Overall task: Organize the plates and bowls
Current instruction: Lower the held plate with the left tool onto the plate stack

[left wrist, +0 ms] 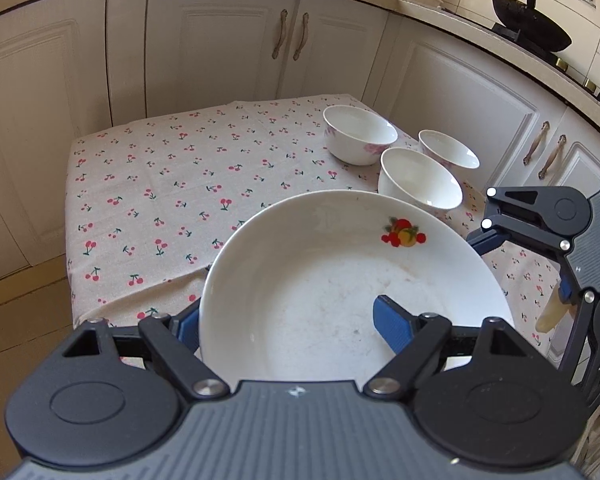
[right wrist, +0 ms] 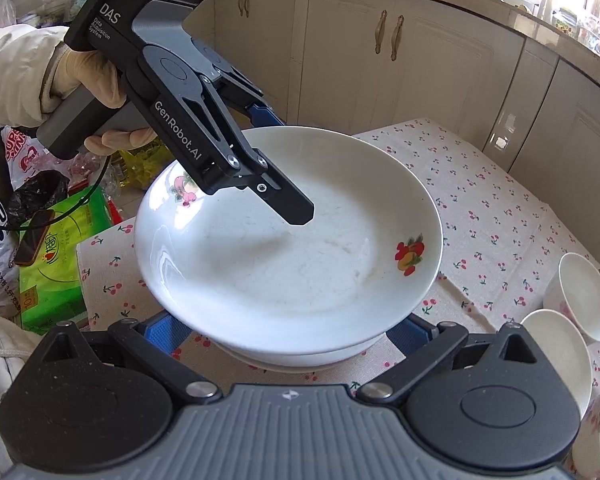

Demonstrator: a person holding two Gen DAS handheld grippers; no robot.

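Note:
A white plate (left wrist: 320, 288) with a fruit print hangs over the near edge of the cherry-print table (left wrist: 160, 180). My left gripper (left wrist: 290, 324) is shut on its rim, one pad inside the dish and one behind it. In the right wrist view the left gripper (right wrist: 280, 164) clamps the far rim of the plate (right wrist: 284, 256), and a second plate's edge (right wrist: 300, 360) shows directly beneath. My right gripper (right wrist: 286, 334) has its blue pads spread wide under the near rim; contact is hidden. Three white bowls (left wrist: 360, 134) (left wrist: 420, 178) (left wrist: 448, 148) stand at the table's far right.
White cabinets (left wrist: 220, 48) wall in the table behind and to the right. A wok (left wrist: 532, 28) sits on the stove. Bags and a green box (right wrist: 60, 248) with a phone (right wrist: 34, 240) on it lie off the table's left side. The bowls (right wrist: 588, 296) sit close to my right gripper.

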